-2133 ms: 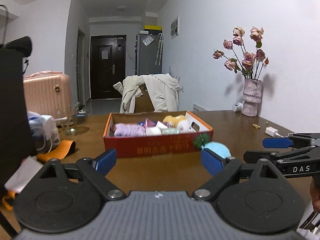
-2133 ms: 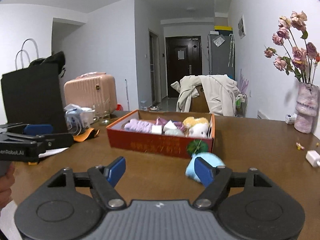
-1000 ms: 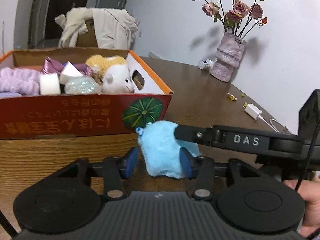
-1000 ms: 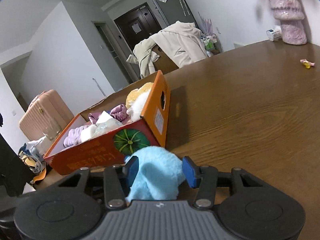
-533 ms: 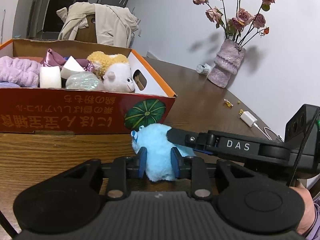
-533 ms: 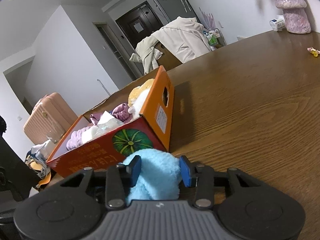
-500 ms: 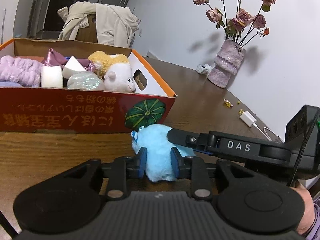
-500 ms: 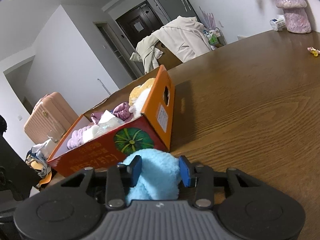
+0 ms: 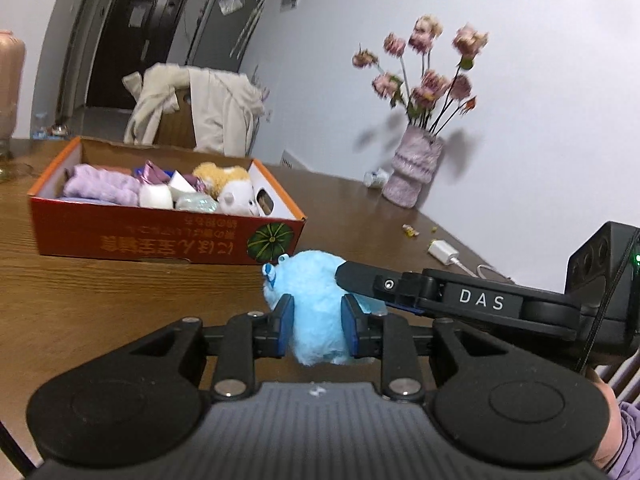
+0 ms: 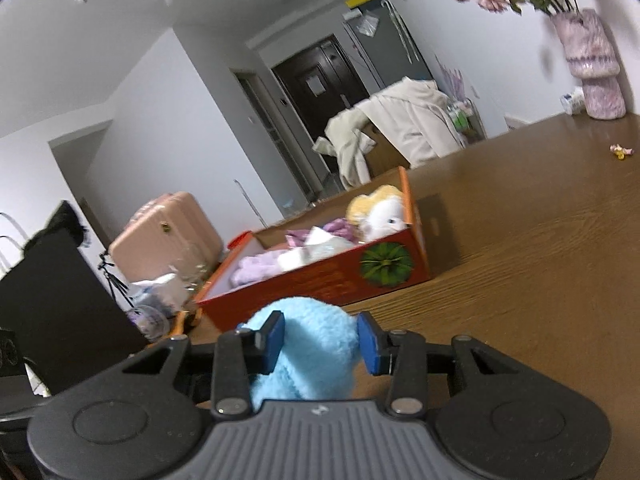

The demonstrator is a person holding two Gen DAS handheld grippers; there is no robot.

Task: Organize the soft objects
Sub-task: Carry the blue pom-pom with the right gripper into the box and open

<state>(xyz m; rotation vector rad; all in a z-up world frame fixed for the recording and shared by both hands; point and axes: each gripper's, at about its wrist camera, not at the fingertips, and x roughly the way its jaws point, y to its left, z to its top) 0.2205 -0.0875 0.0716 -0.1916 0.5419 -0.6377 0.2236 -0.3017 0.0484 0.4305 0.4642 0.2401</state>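
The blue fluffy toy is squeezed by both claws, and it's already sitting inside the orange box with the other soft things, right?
Not inside. Both claws do squeeze the blue fluffy toy, the left claw and the right claw, but it is in front of the orange box, outside its wall. The left wrist view shows this.

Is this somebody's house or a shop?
Most likely somebody's home, a dining or living room. A coat hangs over a chair, a vase of flowers stands on a wooden table, and a front door shows down the hall.
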